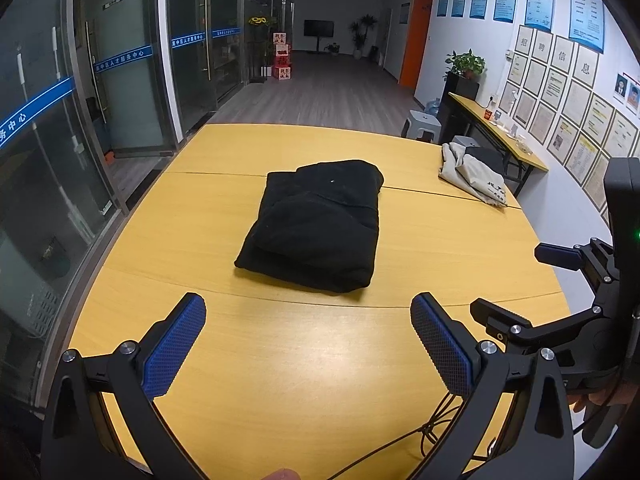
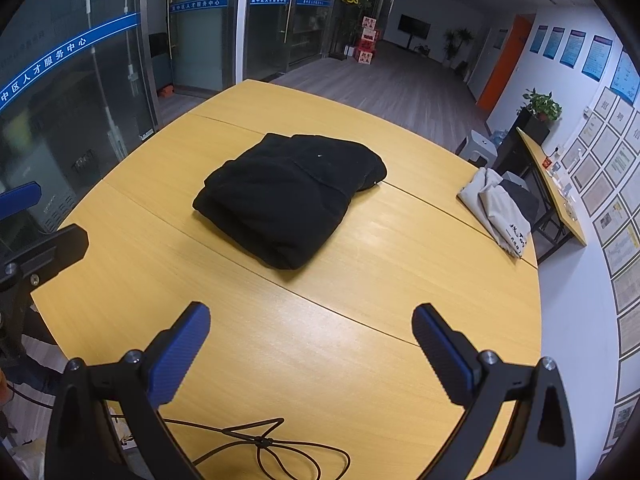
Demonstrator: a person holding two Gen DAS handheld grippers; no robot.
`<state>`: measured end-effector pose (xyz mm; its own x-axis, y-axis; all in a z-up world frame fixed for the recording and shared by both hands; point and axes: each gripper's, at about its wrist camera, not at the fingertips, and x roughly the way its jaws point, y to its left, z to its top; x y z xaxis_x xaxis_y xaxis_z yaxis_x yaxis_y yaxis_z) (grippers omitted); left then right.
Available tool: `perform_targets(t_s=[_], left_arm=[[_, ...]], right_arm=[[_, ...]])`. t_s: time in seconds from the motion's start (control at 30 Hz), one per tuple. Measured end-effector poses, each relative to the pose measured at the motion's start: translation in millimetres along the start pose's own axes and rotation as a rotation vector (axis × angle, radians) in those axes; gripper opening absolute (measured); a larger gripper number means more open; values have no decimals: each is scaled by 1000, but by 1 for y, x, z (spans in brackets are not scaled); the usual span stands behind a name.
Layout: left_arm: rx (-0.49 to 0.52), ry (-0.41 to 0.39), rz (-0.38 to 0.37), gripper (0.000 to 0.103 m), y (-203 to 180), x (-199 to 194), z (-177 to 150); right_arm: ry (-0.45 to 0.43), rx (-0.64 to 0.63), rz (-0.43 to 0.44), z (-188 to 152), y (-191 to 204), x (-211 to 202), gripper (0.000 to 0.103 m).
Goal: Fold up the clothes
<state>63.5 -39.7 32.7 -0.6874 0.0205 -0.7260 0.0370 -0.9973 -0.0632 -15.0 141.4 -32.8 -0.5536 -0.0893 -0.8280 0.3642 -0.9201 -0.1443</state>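
- Nearest to the person, a thin black cable (image 2: 280,440) lies looped on the yellow table (image 2: 360,360), right under the two tools. I reckon it could snag a finger or get dragged along if either tool drops low on the way forward.
- The left gripper (image 1: 308,344) is held above the near edge of the table, fingers spread wide with nothing between them, aimed at the clothes ahead.
- The right gripper (image 2: 310,350) sits level beside it in the same released state, jaws apart and empty, tilted slightly down toward the tabletop.
- Further in, at mid-table, the black garment (image 1: 316,224) rests as a thick folded bundle, apart from both tools. It looks bulky and soft; a pinch that catches only the top layer would likely peel the fold open rather than move the whole stack.
- Beyond that, at the far right corner of the table, a grey garment (image 2: 500,208) lies crumpled and partly hanging toward the edge. Pulling it carelessly could tip it off onto the floor.
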Motion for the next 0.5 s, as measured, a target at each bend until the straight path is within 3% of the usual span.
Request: perform_targets(t_s=[0.5], left_arm=[[11, 7, 50, 103, -3, 6, 11]], right_arm=[[9, -19, 5, 8, 0, 11, 103]])
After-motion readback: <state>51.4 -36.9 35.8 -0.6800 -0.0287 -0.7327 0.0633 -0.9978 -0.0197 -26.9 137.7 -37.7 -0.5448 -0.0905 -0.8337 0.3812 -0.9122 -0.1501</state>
